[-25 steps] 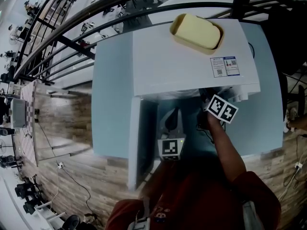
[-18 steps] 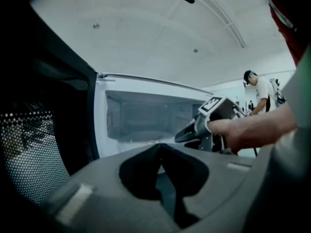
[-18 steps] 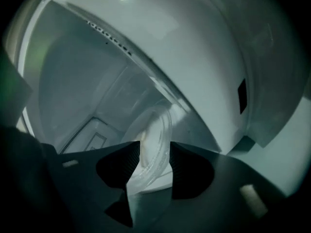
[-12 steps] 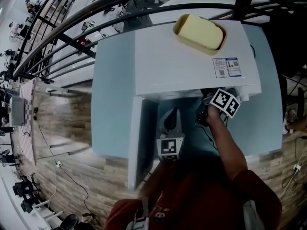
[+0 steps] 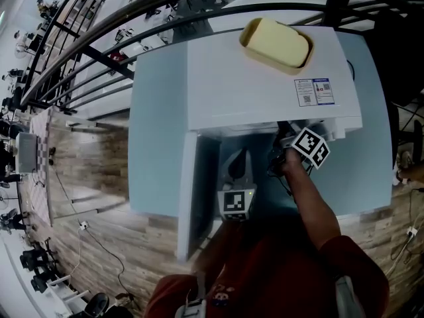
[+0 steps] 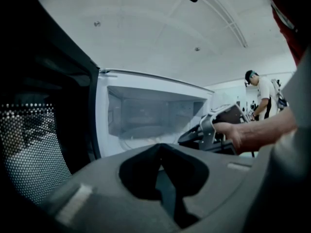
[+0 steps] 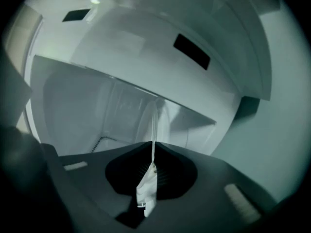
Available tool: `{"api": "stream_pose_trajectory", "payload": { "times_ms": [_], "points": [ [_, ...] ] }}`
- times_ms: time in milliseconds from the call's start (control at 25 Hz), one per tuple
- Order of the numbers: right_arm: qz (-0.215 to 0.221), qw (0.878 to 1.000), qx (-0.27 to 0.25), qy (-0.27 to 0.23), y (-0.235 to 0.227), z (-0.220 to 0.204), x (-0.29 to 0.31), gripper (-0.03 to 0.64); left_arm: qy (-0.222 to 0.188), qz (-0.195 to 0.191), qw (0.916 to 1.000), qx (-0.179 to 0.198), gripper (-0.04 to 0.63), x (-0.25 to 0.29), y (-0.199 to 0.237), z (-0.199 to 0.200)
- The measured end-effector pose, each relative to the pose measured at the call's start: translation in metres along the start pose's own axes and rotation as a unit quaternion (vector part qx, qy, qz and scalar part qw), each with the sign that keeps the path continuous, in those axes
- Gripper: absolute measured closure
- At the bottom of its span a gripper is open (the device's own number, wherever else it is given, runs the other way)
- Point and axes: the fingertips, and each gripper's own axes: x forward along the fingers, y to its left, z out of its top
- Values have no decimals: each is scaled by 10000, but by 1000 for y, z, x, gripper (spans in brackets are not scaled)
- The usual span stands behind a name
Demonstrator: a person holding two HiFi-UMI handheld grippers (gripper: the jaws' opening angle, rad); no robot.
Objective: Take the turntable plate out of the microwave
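The white microwave (image 5: 265, 85) stands on a light-blue table with its door (image 5: 187, 191) swung open to the left. My right gripper (image 5: 286, 152) reaches into the cavity, its tips hidden under the top edge. In the right gripper view the clear glass turntable plate (image 7: 154, 125) runs edge-on between the jaws. There my right gripper (image 7: 151, 161) is closing, and its pads pinch the plate's rim. My left gripper (image 5: 240, 161) hovers before the opening, shut and empty. The left gripper view shows the cavity (image 6: 155, 115), the left gripper (image 6: 160, 152) and the right gripper (image 6: 201, 132) entering from the right.
A yellow lidded container (image 5: 275, 43) sits on top of the microwave, near a label (image 5: 310, 91). The door's mesh window (image 6: 34, 149) stands close at the left. The table (image 5: 156, 144) ends at a railing; a person (image 6: 262, 93) stands far behind.
The right gripper's marker cube has rolled and shifted slightly at the microwave's mouth. The left gripper has kept still.
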Motion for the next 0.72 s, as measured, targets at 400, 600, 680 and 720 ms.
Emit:
{"api": "stream_pose_trajectory", "payload": {
  "times_ms": [400,600,680,720],
  "points": [
    [40,9995,271,151,-22,-18,-38,607,9,-41,10000,-24,597,-1,-5,-5],
    [71,9991,372,205,-27,-25,-56,607,98,9,9994,-343,597,-4,-4,-13],
    [85,9991,358,214,-29,-24,-64,608,161,54,9991,-400,597,-6,-2,-18],
    [85,9991,356,229,-30,-23,-68,609,196,82,9989,-423,597,-7,-2,-20]
  ]
}}
